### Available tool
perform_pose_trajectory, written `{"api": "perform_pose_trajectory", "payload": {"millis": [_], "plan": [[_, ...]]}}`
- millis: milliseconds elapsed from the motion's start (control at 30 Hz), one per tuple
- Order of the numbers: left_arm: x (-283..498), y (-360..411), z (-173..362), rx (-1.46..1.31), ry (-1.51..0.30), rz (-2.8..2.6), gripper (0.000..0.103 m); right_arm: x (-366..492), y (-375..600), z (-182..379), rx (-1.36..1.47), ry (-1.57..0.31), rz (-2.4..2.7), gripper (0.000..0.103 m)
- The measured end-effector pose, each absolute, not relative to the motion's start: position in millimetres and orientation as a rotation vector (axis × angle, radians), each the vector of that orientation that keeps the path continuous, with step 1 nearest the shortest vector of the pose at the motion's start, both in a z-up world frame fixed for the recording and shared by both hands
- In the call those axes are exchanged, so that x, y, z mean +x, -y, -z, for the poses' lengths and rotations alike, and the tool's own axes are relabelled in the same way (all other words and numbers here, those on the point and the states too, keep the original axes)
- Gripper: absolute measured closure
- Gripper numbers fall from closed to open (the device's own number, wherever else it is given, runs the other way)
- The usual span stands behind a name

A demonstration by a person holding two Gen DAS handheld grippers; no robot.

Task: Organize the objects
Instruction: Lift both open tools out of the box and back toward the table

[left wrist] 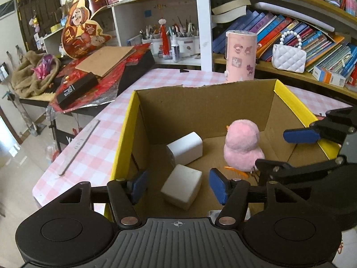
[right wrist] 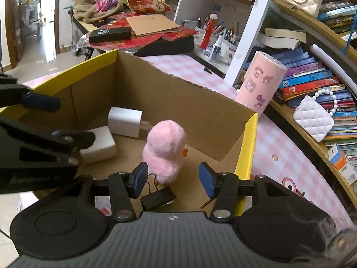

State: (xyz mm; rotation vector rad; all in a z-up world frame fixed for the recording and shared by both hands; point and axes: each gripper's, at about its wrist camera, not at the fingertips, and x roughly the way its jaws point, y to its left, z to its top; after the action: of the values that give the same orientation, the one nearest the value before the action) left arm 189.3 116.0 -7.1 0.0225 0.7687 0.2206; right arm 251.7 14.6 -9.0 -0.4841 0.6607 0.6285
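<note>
1. Your left hand-held gripper (left wrist: pixel 177 186), bottom centre of the left wrist view: pads spread, nothing pinched. It hangs over the box's near edge so that the white foam-like block (left wrist: pixel 181 186) lies in the gap between the pads, untouched.

2. Your right hand-held gripper (right wrist: pixel 173 179), bottom centre of the right wrist view: pads spread and empty, tilted down into the box. The pink plush chick (right wrist: pixel 164 150) stands upright just beyond the pads, seemingly set down there.

3. Small black flat item (right wrist: pixel 158 198), lower centre of the right view, on the box floor just beside the chick; a thin wire seems to run toward it. What it is cannot be told.

4. White charger cube (left wrist: pixel 185 148), centre of the left view, resting on its side behind the foam-like block, toward the box's left wall.

5. Cardboard box (left wrist: pixel 200 105), yellow outside, open top: the collecting place, holding every item above. By my reading, sorting is well along.

6. Bench (left wrist: pixel 89 156), pink check cloth, carrying the box. A grey nail file (left wrist: pixel 78 147) lies at left of the left view, still outside the box.

7. Pink stickered cylinder (left wrist: pixel 241 55), upper centre, upright behind the box by the bookshelf (left wrist: pixel 290 29).
</note>
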Motion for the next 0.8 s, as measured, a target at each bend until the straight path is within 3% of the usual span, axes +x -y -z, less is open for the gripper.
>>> {"api": "perform_pose_trajectory", "payload": {"millis": [200, 367, 800], "plan": [[191.5, -119.9, 6.6, 0.018, -0.762, -0.241, 0.037, 261.3, -21.7, 8.0, -0.486, -0.657, -0.618, 0.05], [172.7, -122.1, -12.9, -0.005, -0.686, -0.241, 0.02, 248.9, -3.7, -8.4, -0.398, -0.618, -0.595, 0.042], [111.2, -114.0, -49.0, -0.055, -0.548, -0.183, 0.013, 174.9, 37.4, -49.0, -0.213, -0.51, -0.417, 0.04]]}}
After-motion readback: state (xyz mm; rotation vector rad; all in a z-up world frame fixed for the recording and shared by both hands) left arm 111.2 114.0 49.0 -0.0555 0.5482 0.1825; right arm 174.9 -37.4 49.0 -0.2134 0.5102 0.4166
